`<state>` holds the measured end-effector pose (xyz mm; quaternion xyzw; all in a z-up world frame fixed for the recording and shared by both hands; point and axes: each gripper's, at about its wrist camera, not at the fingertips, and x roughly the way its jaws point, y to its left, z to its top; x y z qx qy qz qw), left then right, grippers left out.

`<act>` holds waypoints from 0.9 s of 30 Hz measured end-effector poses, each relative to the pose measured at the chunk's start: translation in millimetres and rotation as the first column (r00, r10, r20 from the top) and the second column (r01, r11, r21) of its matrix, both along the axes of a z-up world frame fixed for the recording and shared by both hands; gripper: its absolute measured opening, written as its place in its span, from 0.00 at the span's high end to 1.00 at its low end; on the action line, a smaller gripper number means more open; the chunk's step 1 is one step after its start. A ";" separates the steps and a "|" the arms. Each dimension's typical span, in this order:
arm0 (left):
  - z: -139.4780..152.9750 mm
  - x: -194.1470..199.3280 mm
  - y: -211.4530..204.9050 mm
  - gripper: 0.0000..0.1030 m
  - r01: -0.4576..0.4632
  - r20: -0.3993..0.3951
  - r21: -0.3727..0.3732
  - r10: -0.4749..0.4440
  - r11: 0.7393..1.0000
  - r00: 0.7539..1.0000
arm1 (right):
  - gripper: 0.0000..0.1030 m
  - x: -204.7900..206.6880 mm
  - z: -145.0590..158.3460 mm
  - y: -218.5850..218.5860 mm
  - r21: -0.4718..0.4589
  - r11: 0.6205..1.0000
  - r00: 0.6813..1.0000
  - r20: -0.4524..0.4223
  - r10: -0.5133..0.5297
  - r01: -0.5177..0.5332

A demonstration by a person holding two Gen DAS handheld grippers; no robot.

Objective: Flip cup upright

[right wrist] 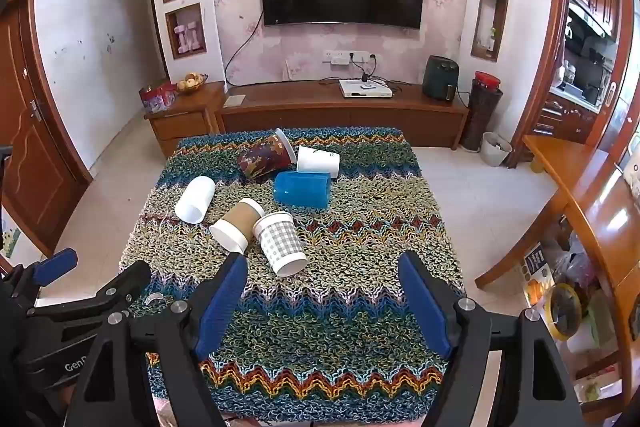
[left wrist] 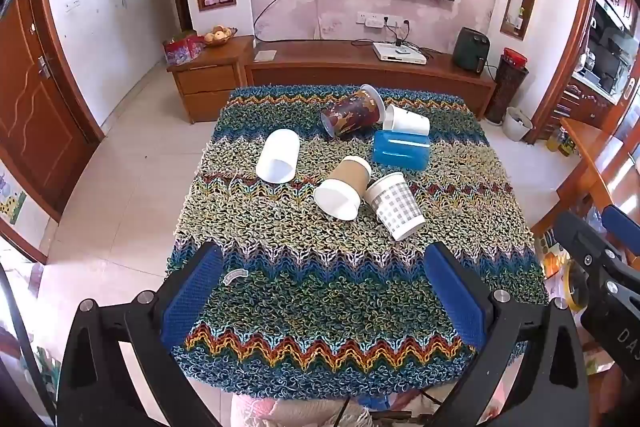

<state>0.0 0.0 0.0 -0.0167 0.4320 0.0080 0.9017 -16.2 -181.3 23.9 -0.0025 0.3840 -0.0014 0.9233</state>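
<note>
Both grippers hung above the near edge of the table, each with its blue pads spread wide and nothing between them. The left gripper faced six cups lying on their sides on the shaggy zigzag cloth, all well ahead of it. Nearest, ahead and slightly right of it, lay a grey-checked cup, touching a brown-sleeved cup just to its left. Farther ahead to the left lay a plain white cup. Beyond these lay a blue cup, a small white cup and a dark red patterned cup, bunched close together. From the right gripper, the grey-checked cup lay ahead, just beyond its left pad.
</note>
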 end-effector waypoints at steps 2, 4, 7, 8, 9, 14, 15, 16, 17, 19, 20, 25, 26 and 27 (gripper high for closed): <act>0.0 0.1 0.0 0.02 0.001 0.004 0.000 -0.001 1.000 1.000 | 0.24 0.1 -0.5 0.1 0.002 1.000 1.000 -0.003 -0.002 0.002; 0.1 -0.1 0.0 0.02 0.000 0.007 0.000 0.000 1.000 1.000 | 0.24 -0.3 -1.0 1.0 0.001 1.000 1.000 -0.003 -0.001 0.001; -0.1 0.0 0.1 0.02 0.001 0.006 -0.001 -0.001 1.000 1.000 | 0.24 -2.1 -1.4 3.7 -0.003 1.000 1.000 0.000 0.000 0.000; 0.1 -0.2 -0.1 0.02 0.000 0.007 0.001 0.000 1.000 1.000 | 0.24 -2.8 -1.6 4.9 -0.004 1.000 1.000 0.000 -0.001 0.001; 0.0 -0.1 -0.1 0.02 0.001 0.006 0.001 -0.001 1.000 1.000 | 0.24 0.3 -2.0 0.1 0.010 1.000 1.000 -0.010 0.001 -0.001; 0.0 -0.4 0.3 0.02 0.000 0.005 0.002 0.000 1.000 1.000 | 0.24 1.5 -2.3 -0.9 0.012 1.000 1.000 -0.012 0.001 0.000; 0.0 -0.5 0.5 0.02 0.000 0.006 0.002 0.000 1.000 1.000 | 0.24 1.6 -2.5 -1.0 0.013 1.000 1.000 -0.012 0.001 -0.001; -0.1 -0.4 0.3 0.02 0.000 0.005 0.004 0.000 1.000 1.000 | 0.24 1.8 -2.8 -1.0 0.012 1.000 1.000 -0.014 0.001 -0.001; -0.1 -0.4 0.3 0.02 0.000 0.004 0.004 0.000 1.000 1.000 | 0.24 1.8 -3.1 -0.8 0.012 1.000 1.000 -0.015 0.002 -0.002; 0.1 -0.4 0.2 0.02 0.001 0.003 0.004 -0.001 1.000 1.000 | 0.24 1.6 -3.6 0.1 0.009 1.000 1.000 -0.015 0.004 -0.004; 0.2 -0.5 0.3 0.02 0.000 0.003 0.003 0.000 1.000 1.000 | 0.24 1.4 -3.8 0.7 0.008 1.000 1.000 -0.016 0.006 -0.006; 3.0 0.7 -3.2 0.02 -0.001 0.003 0.003 0.001 1.000 1.000 | 0.24 0.5 -5.3 -6.2 0.008 1.000 1.000 -0.016 0.008 -0.008; -0.8 2.6 -3.5 0.02 0.000 0.002 0.004 0.000 1.000 1.000 | 0.24 -0.2 -5.2 -6.2 0.007 1.000 1.000 -0.016 0.008 -0.008; -0.7 2.6 -3.4 0.02 0.000 0.002 0.004 0.000 1.000 1.000 | 0.24 -1.1 -5.1 -6.1 0.006 1.000 1.000 -0.016 0.009 -0.009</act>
